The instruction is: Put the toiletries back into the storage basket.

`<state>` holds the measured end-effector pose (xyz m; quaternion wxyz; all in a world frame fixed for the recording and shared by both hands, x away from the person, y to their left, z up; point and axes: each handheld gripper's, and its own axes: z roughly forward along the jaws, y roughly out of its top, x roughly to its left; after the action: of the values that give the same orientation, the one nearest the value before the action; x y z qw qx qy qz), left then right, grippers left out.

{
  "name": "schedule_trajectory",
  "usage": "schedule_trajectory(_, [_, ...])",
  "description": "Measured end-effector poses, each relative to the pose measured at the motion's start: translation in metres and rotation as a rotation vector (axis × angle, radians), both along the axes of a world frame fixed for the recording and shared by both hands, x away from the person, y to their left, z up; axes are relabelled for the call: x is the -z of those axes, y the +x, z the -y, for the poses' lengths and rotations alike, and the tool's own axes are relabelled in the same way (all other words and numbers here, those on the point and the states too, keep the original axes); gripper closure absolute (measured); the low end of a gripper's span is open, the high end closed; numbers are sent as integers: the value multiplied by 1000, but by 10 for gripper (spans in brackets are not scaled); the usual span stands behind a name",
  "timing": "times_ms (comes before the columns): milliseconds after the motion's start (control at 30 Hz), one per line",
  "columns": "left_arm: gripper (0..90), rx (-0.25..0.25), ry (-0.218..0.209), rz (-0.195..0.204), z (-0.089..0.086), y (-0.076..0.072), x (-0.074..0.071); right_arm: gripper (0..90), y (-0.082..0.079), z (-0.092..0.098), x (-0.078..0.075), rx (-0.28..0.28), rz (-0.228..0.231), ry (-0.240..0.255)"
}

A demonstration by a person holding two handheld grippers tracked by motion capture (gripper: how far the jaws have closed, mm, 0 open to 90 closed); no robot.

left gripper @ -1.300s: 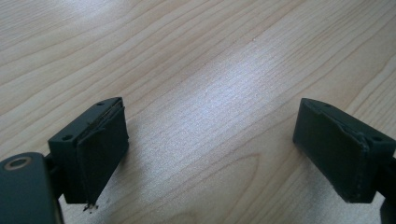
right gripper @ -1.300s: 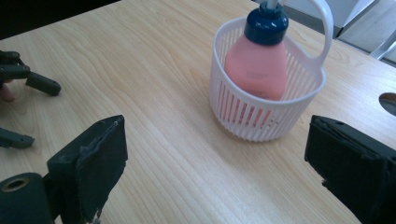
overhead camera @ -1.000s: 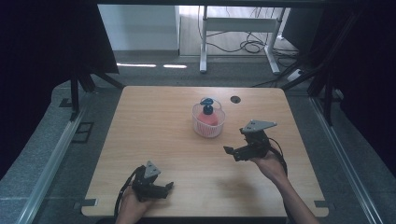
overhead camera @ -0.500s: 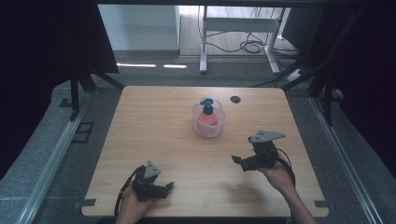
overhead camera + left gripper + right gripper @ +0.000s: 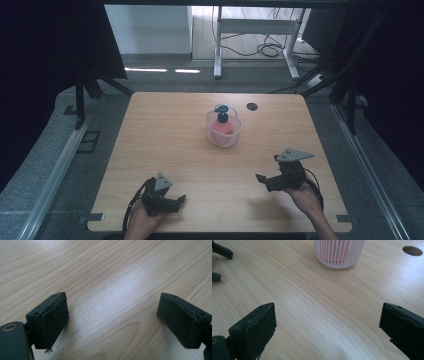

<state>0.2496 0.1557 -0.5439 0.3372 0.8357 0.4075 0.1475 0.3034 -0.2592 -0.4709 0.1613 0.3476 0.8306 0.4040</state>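
Observation:
A white slatted basket (image 5: 223, 130) stands upright near the middle of the wooden table (image 5: 165, 135), with something red inside and a dark blue object (image 5: 221, 113) sticking out of its top. In the right gripper view the basket (image 5: 339, 252) is ahead, well beyond the jaws. My right gripper (image 5: 261, 180) (image 5: 327, 330) is open and empty at the front right, apart from the basket. At the front left edge my left gripper (image 5: 181, 200) (image 5: 113, 322) is open, with bare wood between its jaws.
A round cable hole (image 5: 252, 106) (image 5: 412, 250) lies in the table behind the basket to the right. The left gripper's jaw tips (image 5: 220, 251) appear at the far left of the right gripper view. Dark curtains and floor surround the table.
My right gripper has drawn back from beside the basket toward the front right edge of the table. The left gripper has stayed where it was.

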Motion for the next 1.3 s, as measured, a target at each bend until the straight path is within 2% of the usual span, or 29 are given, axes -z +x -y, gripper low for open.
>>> schedule_trajectory(600, [99, -4, -1, -1, 0, 0, 0, 7, -19, 19, 35, 38, -41, -31])
schedule_trajectory(1300, [99, -6, -1, 0, 1, 0, 0, 7, -29, 30, 64, 64, -92, -55])
